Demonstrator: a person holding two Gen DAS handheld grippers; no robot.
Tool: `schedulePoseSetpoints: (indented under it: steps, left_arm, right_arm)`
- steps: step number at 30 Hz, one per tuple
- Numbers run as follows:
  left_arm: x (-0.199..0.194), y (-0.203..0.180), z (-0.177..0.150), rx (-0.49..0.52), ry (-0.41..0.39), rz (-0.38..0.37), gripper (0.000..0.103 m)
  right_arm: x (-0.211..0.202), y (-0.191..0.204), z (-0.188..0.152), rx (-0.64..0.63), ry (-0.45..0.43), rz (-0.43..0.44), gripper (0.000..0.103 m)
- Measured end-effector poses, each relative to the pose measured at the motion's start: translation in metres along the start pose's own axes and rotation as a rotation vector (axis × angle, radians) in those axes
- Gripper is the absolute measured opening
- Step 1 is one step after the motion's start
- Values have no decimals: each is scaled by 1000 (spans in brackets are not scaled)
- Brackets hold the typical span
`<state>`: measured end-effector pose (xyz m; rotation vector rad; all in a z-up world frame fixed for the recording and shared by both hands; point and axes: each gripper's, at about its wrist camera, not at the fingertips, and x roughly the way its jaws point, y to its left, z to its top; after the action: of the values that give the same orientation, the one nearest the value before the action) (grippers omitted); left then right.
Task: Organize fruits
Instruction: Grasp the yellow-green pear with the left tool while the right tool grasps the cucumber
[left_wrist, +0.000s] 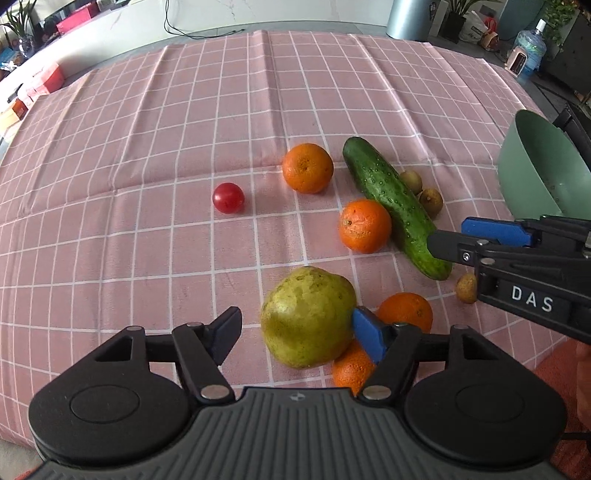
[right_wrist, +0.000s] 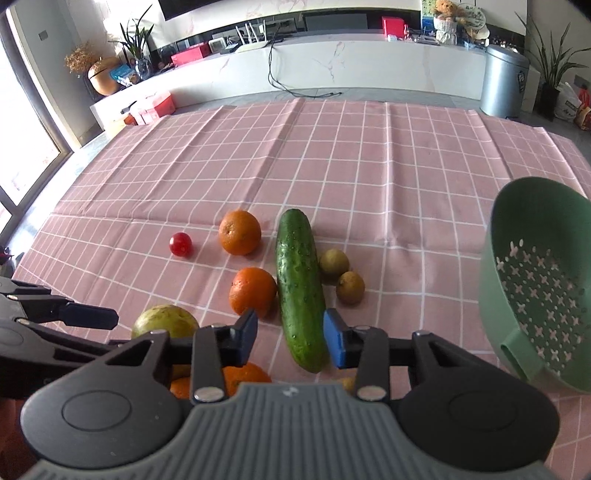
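— Nearest the left camera, what is sitting between the left tongs (left_wrist: 295, 328)?

— Its two fingers are standing wide apart, and the yellow-green pear (left_wrist: 308, 316) is lying between them on the pink checked cloth (left_wrist: 147, 147) covering the desk. The blue pad on the right finger (left_wrist: 365, 332) is looking as if it is touching the pear's side, though I cannot be certain from this angle; the dark left finger is sitting clear of it.

— And the right tongs (right_wrist: 290, 338)?

— Also spread open, gripping nothing. They are hovering around the near end of the cucumber (right_wrist: 300, 288), which is lying lengthwise between the fingers with gaps on both sides.

— Any writing?

— White letters "DAS" (left_wrist: 532, 298) are showing on the side of the right tool in the left view. Nothing else is reading clearly.

— Where is the rest of the fruit?

— One orange (left_wrist: 307, 168) is resting far back near a cherry tomato (left_wrist: 228, 198); a second orange (left_wrist: 365, 225) is lying against the cucumber's left flank. Two more oranges (left_wrist: 406, 310) are sitting just behind the pear. Small brownish round fruits (right_wrist: 341, 275) are lying right of the cucumber, and another (left_wrist: 466, 288) is sitting near its tip.

— And a container?

— A green colander (right_wrist: 535, 280), tilted, is standing at the right edge of the cloth.
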<state>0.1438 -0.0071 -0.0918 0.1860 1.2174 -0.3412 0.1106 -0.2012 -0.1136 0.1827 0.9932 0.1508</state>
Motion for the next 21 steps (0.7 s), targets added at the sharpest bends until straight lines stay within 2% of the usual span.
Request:
schedulePoseSetpoints:
  steps: [6, 10, 21]
  left_arm:
    - [15, 4, 11, -31, 49, -51, 87]
    - [26, 6, 15, -64, 67, -81, 87]
    - [38, 9, 20, -137, 79, -133, 83]
  right_arm:
    - [23, -6, 4, -4, 53, 15, 36]
    - [33, -6, 6, -28, 56, 13, 40]
    - [52, -12, 6, 9, 62, 11, 40]
